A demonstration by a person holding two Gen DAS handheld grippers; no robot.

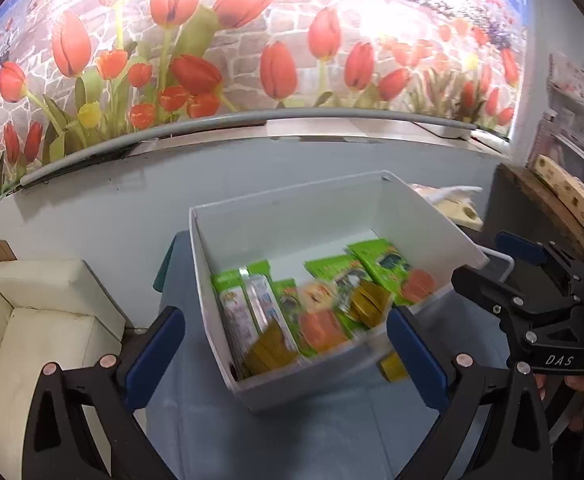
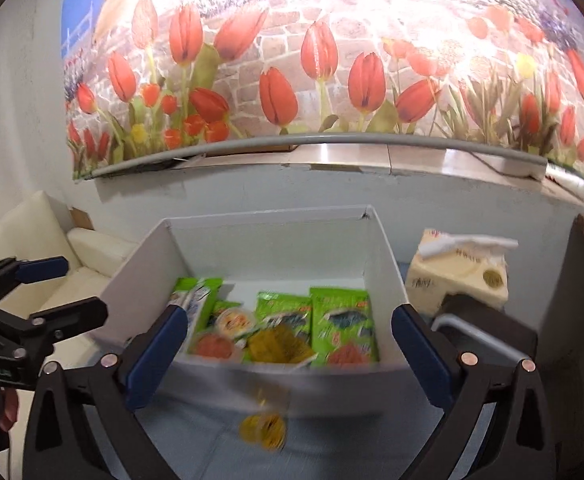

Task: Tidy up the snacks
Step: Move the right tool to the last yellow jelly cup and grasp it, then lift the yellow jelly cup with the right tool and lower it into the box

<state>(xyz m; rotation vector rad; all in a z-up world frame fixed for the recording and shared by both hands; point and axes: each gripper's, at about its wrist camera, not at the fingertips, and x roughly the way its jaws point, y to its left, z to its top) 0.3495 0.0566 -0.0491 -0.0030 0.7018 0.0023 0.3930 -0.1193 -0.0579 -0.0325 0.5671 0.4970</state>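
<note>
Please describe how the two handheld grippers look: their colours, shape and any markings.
Both are black frames with silver rivets and blue finger pads. The left gripper and the right gripper share this forked shape. White letters "DAS" mark the right gripper's body in the left wrist view.

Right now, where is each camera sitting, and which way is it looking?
Left wrist view: sits on the left gripper, looking forward and down into the white box of snacks; its own open jaws show, plus the right gripper at the right edge.
Right wrist view: sits on the right gripper, facing the same box; its open jaws show, plus the left gripper at the left edge.
Both share the box, a yellow snack outside it, and the tulip wall.
</note>
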